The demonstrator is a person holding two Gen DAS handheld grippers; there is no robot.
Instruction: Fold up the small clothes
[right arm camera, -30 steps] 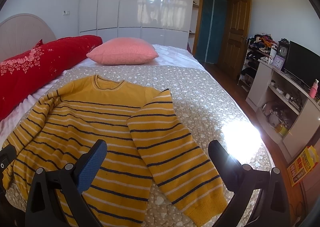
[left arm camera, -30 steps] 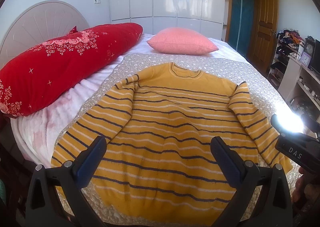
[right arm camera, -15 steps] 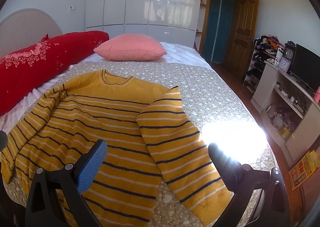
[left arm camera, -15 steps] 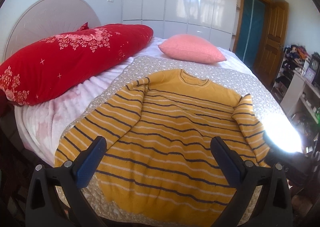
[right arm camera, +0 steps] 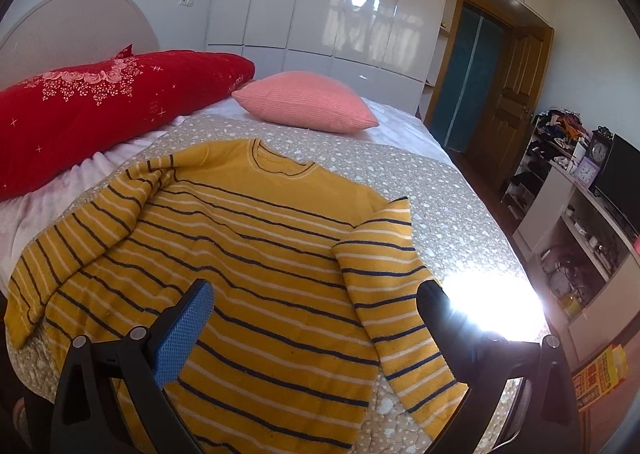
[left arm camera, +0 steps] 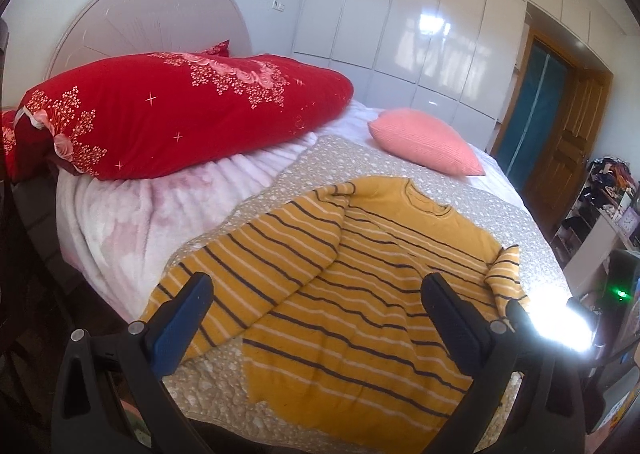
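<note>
A yellow striped sweater (left arm camera: 360, 294) (right arm camera: 248, 254) lies flat, front up, on the grey quilted bedspread (left arm camera: 500, 209) (right arm camera: 440, 205), both sleeves folded alongside the body. The left gripper (left arm camera: 316, 318) hangs spread wide and holding nothing above the hem near the left sleeve. The right gripper (right arm camera: 316, 318), likewise released, hangs above the lower body beside the right sleeve. Bare bedspread lies between the collar and the pink pillow (right arm camera: 308, 101); a red bolster (left arm camera: 180, 109) borders the left.

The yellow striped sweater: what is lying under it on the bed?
The yellow striped sweater lies flat on a grey spotted quilt, which shows around its edges. Whatever is beneath the sweater's middle is covered, so I cannot see it.
</note>
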